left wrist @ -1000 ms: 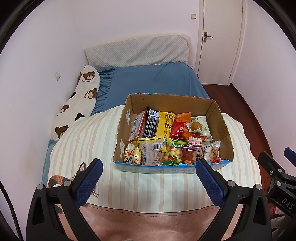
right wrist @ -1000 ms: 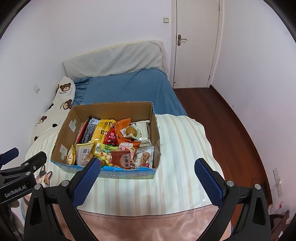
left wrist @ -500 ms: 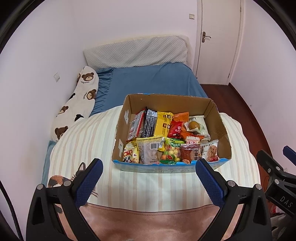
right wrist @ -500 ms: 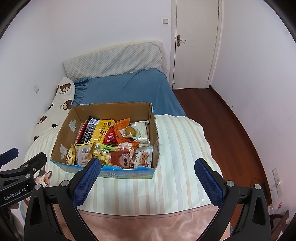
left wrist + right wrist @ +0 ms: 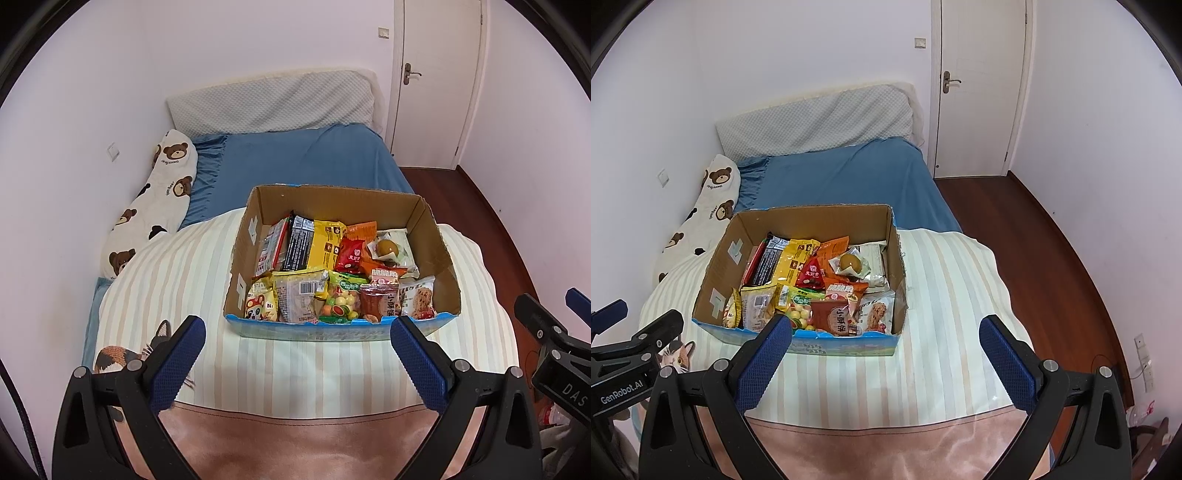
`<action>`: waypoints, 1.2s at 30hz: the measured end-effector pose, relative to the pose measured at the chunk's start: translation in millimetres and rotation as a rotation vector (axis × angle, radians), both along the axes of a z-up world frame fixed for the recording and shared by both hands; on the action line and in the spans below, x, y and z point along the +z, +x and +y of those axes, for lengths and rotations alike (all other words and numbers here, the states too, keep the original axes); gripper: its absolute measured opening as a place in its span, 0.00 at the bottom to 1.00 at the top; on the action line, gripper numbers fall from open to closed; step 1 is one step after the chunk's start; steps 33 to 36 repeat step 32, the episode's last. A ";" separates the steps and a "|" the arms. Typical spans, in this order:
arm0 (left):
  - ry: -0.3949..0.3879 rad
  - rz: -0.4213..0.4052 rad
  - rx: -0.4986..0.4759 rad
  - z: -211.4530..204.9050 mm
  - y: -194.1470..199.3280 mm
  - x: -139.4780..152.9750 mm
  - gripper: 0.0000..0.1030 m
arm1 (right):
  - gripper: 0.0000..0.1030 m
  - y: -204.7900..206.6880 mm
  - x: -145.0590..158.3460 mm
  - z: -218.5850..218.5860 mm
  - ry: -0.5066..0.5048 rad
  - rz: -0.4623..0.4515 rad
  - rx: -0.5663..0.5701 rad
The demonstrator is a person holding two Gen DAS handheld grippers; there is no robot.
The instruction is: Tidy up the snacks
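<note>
**Snack box full, both grippers held back and empty**

The brown open-topped cardboard box with a blue printed lower edge (image 5: 432,236) sits on the cream-and-beige striped quilt (image 5: 177,280) at the near end of the bed. Inside it the assorted snack packets (image 5: 332,273) lie in two rough rows: at the back a dark upright packet (image 5: 300,243), a yellow foil bag (image 5: 325,245), a small red pouch (image 5: 351,256) and a clear pack holding a brown egg-like ball (image 5: 388,247); at the front a cartoon-printed yellow bag (image 5: 262,301), a clear barcode-labelled pack (image 5: 299,295), a bag of coloured round candies (image 5: 340,301) and a brown-red square packet (image 5: 380,301). No packet shows on the quilt outside the box.

The left gripper (image 5: 295,363) hovers short of the box's near wall, its blue-padded fingers (image 5: 177,363) spread wide with nothing between them. The right gripper (image 5: 884,363) is likewise released and empty, near the box's front right corner.

Judging the step is uncertain: every packet already in the box fits a sorting that is done, and equally a box waiting to be gone through. So only the lie of things can be given. Any reach into the box would have to clear the near wall from above, and the packets are thin, slippery and overlapping.

Beyond lie the blue bedsheet (image 5: 295,158), a bear-print bolster (image 5: 155,206), a grey headboard pillow (image 5: 273,103) and a white door (image 5: 439,74).
</note>
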State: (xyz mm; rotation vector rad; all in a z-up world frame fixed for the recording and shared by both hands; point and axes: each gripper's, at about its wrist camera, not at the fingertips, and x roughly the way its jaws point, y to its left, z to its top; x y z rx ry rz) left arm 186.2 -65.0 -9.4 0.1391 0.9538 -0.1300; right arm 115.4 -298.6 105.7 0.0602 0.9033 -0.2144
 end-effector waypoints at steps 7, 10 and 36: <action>0.009 -0.003 -0.002 -1.2 -1.8 0.8 1.00 | 1.00 -1.9 -0.6 -1.2 0.003 0.000 -0.004; 0.010 -0.002 0.000 -3.0 -1.8 0.9 1.00 | 1.00 -2.3 -0.9 -1.3 0.003 0.002 -0.003; -0.009 0.002 0.026 1.0 -4.4 0.7 1.00 | 1.00 -10.3 -4.3 -0.9 0.008 0.013 -0.007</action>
